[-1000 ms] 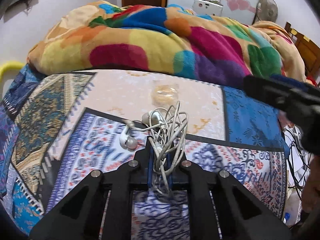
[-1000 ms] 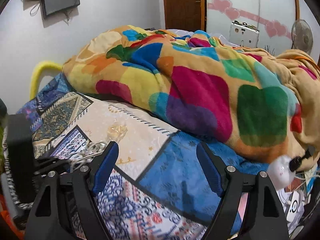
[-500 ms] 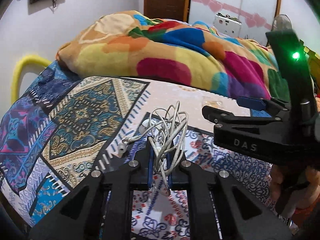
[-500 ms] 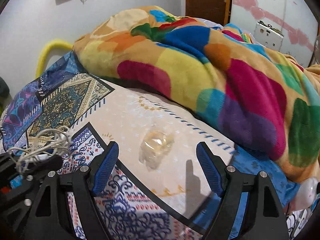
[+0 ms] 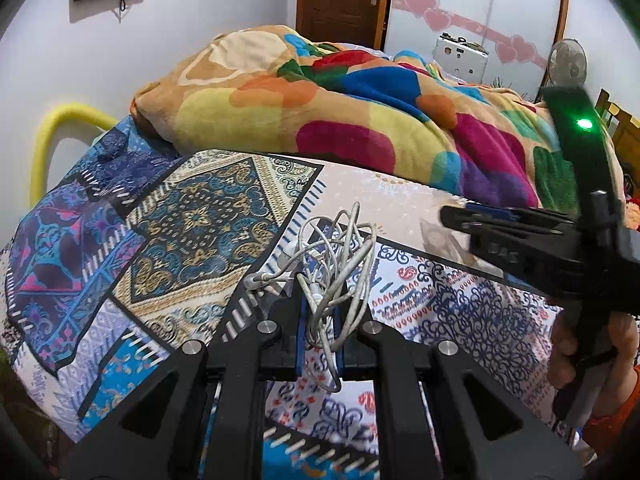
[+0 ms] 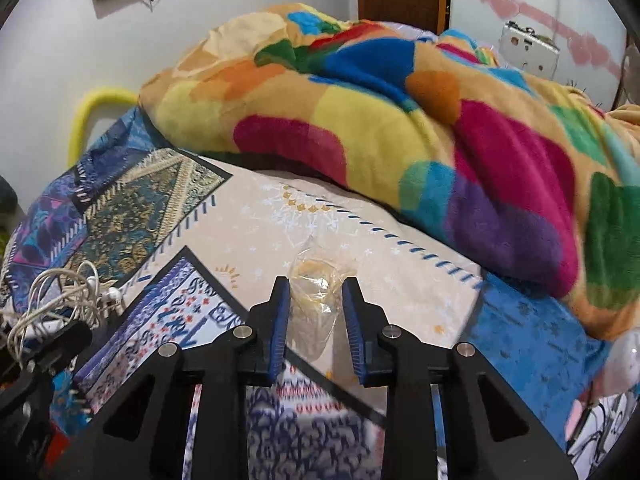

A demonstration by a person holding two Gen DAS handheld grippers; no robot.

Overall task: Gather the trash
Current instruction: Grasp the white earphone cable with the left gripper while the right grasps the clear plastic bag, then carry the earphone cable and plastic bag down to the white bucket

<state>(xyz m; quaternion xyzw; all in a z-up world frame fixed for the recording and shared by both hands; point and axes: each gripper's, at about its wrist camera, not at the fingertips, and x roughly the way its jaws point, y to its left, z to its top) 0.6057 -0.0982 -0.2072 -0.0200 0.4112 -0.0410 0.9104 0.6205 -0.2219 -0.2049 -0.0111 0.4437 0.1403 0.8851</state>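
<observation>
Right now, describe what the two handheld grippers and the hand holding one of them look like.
Both the left gripper and the right gripper have black angular plastic fingers with silver screws and ribbed blue pads. From the side, the right gripper carries raised lettering and a black upright with a lit green light. The right hand shows an orange cuff.

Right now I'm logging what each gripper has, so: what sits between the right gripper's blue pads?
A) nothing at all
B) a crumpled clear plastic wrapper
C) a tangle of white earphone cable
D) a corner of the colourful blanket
B: the right gripper has just been closing around the clear plastic wrapper on the bedsheet.
</observation>
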